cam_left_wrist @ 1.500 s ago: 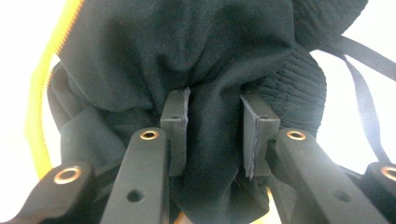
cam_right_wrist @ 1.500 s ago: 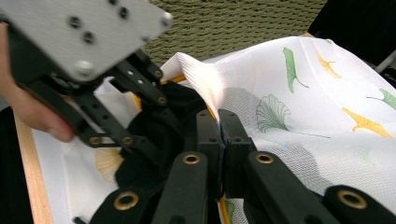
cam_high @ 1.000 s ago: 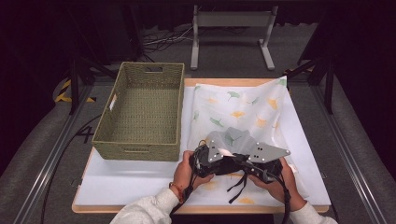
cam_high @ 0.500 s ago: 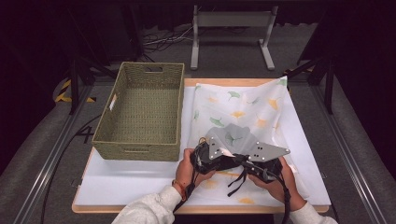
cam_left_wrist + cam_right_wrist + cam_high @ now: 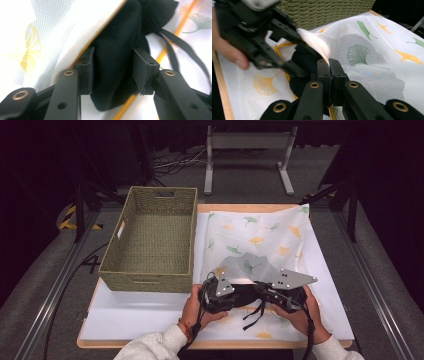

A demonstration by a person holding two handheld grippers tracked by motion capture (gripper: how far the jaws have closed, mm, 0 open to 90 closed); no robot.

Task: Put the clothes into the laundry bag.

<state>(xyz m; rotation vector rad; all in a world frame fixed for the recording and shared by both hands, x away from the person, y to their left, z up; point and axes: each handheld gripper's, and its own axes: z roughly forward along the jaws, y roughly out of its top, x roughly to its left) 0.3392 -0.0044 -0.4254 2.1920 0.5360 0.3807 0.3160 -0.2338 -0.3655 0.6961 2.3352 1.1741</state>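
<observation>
One woven basket point(image 5: 150, 240), one white mesh bag point(image 5: 260, 237) printed with ginkgo leaves, one black garment point(image 5: 117, 57) and two grippers are on the table point(image 5: 130, 312). The mesh bag lies flat just right of the basket, and the black garment sits at the bag's near edge, at its orange zipper point(image 5: 172, 37), with thin black straps trailing over the bag. The left gripper point(image 5: 113, 67) stands at that near edge; its jaws have just been opening and now stand partly apart with the black garment between them, the left pad touching the fabric and the right pad slightly off it. The right gripper point(image 5: 328, 72), just right of the left one, has its jaws pinched tight on a raised fold of the bag's mesh. Both hands hold their grippers low, close together, forearms coming from the bag's near side.
</observation>
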